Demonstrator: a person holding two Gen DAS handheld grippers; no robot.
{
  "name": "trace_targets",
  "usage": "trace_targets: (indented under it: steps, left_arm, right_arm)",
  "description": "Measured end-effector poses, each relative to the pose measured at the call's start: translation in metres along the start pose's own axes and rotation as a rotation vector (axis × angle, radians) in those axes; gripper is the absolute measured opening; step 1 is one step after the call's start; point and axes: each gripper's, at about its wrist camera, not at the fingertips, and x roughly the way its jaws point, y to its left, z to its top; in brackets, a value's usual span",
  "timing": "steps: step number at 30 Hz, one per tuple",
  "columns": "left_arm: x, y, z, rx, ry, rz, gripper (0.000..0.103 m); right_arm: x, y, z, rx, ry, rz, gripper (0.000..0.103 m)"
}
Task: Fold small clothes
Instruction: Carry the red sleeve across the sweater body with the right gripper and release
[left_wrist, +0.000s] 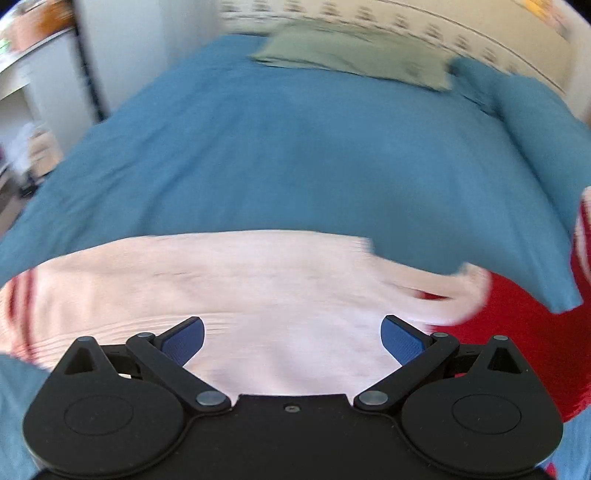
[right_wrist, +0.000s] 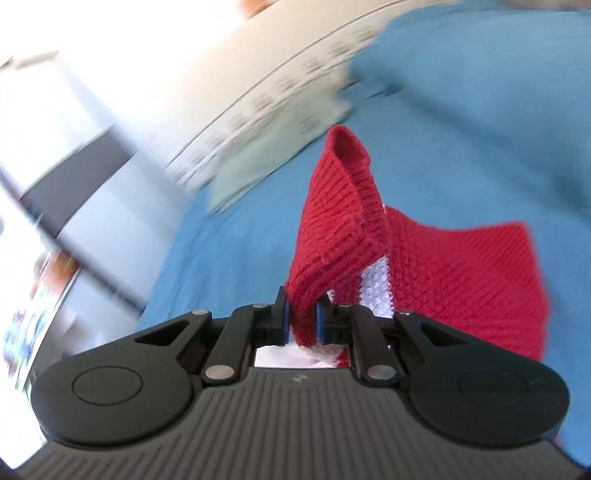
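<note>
The right gripper is clamped on a folded ribbed edge of the red knit garment; the fabric rises ahead of the jaws and drapes to their right, with a white knit patch showing just beyond the pads. The left gripper stands wide apart, with nothing pressed between its blue pads. The pale pink section of the garment lies directly ahead of and beneath it on the blue bedcover. A green pillow lies far ahead.
</note>
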Motion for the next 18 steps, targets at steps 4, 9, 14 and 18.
trace_targets:
  steps: [4, 9, 14, 18]
  left_arm:
    - [-0.002, 0.06, -0.014, -0.073, 0.005, 0.056, 0.103]
    - [0.019, 0.102, -0.039, -0.127, 0.049, 0.088, 0.103]
    - [0.035, 0.11, -0.054, -0.157, 0.075, 0.063, 0.103]
    - [0.042, 0.099, -0.051, -0.176, 0.084, 0.021, 0.103]
  right_arm:
    - [0.06, 0.056, -0.057, -0.147, 0.13, 0.071, 0.028]
    - [0.122, 0.082, -0.139, -0.285, 0.292, 0.089, 0.027]
    - [0.15, 0.064, -0.186, -0.403, 0.377, 0.063, 0.027]
    - [0.14, 0.054, -0.188, -0.451, 0.402, 0.082, 0.069]
